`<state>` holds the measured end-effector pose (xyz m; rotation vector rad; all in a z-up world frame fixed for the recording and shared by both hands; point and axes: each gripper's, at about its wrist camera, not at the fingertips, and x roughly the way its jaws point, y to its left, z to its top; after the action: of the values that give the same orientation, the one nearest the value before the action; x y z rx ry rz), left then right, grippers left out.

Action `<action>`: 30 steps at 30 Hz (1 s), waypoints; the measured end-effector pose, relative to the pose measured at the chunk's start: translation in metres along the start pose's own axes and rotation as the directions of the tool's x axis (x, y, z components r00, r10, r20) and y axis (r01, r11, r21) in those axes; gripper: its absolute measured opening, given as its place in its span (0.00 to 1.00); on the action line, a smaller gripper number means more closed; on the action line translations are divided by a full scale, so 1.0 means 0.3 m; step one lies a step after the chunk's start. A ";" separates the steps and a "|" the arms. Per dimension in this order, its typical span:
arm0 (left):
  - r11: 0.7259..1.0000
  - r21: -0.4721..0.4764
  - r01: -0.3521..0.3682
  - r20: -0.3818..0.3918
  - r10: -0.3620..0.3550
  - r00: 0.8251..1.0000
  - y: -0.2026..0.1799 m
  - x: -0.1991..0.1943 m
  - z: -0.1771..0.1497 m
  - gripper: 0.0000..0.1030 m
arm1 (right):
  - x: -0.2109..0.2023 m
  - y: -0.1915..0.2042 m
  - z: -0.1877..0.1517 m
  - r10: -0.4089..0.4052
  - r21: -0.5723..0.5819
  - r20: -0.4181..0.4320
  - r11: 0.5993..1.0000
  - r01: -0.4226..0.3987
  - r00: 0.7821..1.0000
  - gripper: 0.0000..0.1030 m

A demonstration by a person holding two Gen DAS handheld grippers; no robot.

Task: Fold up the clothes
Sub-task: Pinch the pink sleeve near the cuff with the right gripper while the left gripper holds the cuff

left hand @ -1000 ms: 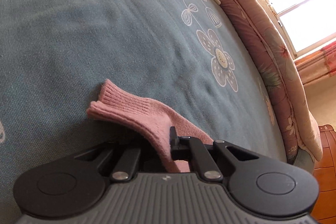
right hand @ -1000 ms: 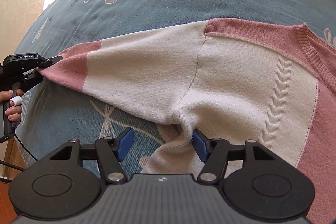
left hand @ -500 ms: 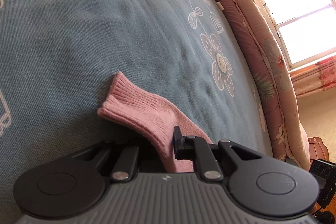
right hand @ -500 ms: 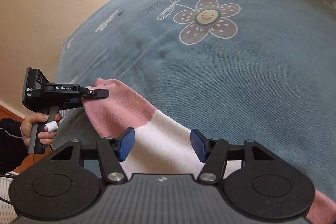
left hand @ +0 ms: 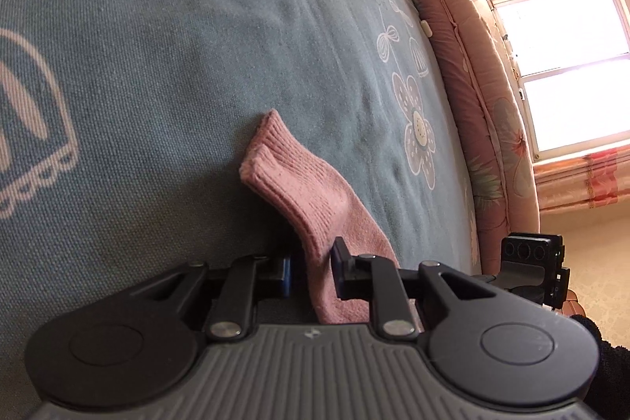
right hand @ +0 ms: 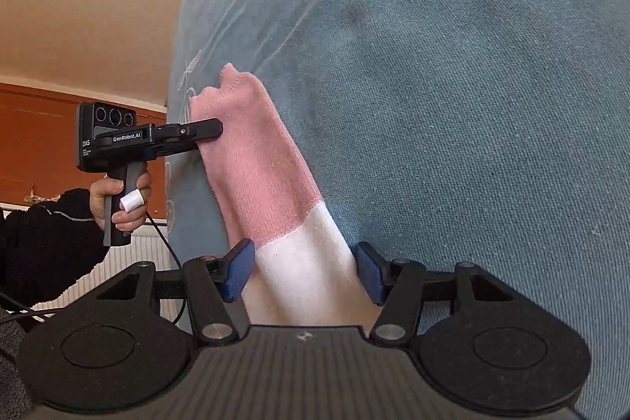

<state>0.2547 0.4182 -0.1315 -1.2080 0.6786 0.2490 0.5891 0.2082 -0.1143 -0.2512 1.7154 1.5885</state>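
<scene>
Since a second ago my right gripper (right hand: 301, 272) has swung off the sweater's body and along the sleeve (right hand: 271, 191), so it now straddles the white part just below the pink cuff end. Its blue pads (right hand: 236, 276) have just been closing, yet they stand half wide; the left pad is at the sleeve's edge, the right one looks just clear of it, and I see no squeeze on the knit.

My left gripper (left hand: 311, 272) has just been opening from a full clamp. The pink cuff (left hand: 291, 191) hangs between its fingers, with the left finger now apart from the cloth and the right one against it, so the hold is loosened and the gap narrow. From the right camera, that gripper's black fingers (right hand: 197, 132) reach the cuff from the side, held by a hand (right hand: 118, 199) in a dark fleece sleeve.

Sleeve and cuff lie stretched on the blue flowered bedspread (right hand: 472, 105), near its edge. A pink quilt (left hand: 464, 65) runs along the far side, under a bright window (left hand: 567, 65).
</scene>
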 end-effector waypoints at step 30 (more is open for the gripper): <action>0.905 0.288 -0.312 0.142 0.282 0.949 -0.150 -0.110 0.094 0.13 | -0.184 0.197 -0.220 -0.264 0.064 0.433 0.963 0.263 0.862 0.13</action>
<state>0.2622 0.4338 -0.0714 -0.7859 0.7844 0.4382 0.5646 0.1406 -0.0387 -0.1075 1.2725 1.3179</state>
